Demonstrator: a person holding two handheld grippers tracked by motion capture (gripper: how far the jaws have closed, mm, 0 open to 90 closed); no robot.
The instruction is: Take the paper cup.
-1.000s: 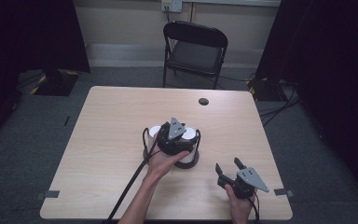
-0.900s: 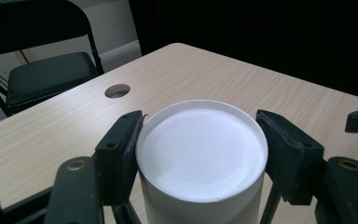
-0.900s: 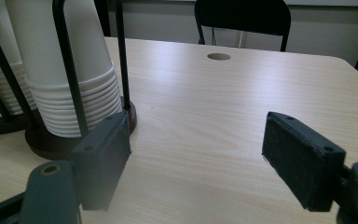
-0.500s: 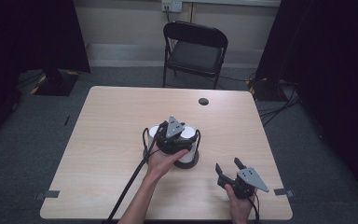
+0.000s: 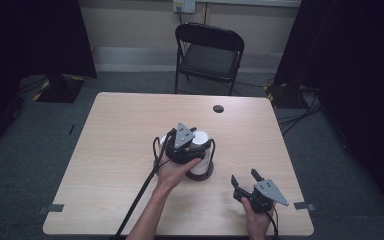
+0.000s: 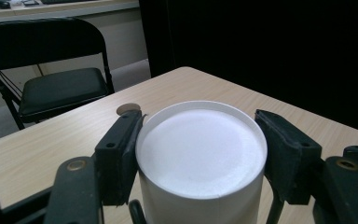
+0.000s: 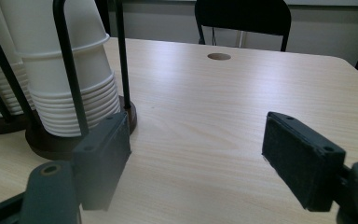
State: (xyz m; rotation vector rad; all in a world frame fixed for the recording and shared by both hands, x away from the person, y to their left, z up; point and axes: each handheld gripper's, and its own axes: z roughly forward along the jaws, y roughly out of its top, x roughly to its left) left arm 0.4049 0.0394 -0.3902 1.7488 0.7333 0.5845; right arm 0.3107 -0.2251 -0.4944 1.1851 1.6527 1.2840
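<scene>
the top cup (image 6: 200,154) of the stack in the wire holder (image 7: 70,70) at mid-table now sits clamped: your left gripper (image 5: 194,145) has just closed onto its sides, so it looks ready to lift. your right gripper (image 5: 245,181) waits open near the table (image 5: 115,125) edge.

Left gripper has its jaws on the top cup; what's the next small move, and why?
Probably lift straight up. The left gripper is shut on the top cup of an upside-down stack in a wire holder, so rising vertically should clear the wires.
</scene>
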